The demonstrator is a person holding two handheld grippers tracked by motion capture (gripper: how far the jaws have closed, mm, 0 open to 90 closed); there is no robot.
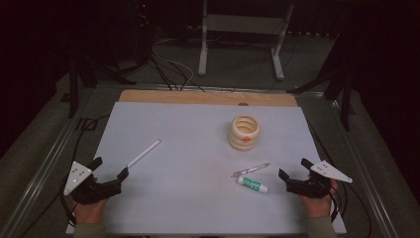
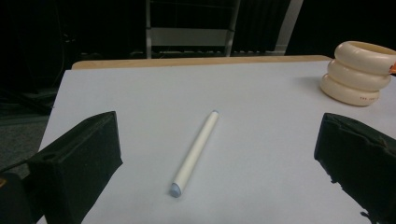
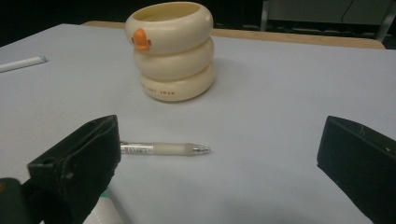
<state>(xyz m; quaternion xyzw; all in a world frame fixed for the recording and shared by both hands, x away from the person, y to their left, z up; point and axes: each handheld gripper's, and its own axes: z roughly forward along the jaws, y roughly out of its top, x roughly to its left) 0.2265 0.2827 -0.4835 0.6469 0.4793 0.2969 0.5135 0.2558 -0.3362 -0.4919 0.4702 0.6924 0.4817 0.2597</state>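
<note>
Both tools are held wide w/ nothing gripped: the left tool (image 1: pixel 110 167) is best eased fwd so the long white plastic stick (image 2: pixel 194 153), lying just ahead betw. its jaws, is straddled at mid-length before closing. Right tool (image 1: pixel 292 168) faces a clear slim pen (image 3: pixel 163 149); behind it stands a cream ringed duck-face cup (image 3: pixel 170 51) on the pale tabletop (image 1: pixel 188 148).

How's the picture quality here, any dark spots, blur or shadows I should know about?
High view: the white sheet is evenly lit, the room behind almost black. Left gripper view: the white marker is sharp, the near black jaws soft, and the cream ringed holder is cut by the frame edge. Right gripper view: the holder casts a faint shadow to its right; the clear pen is slightly soft.
</note>
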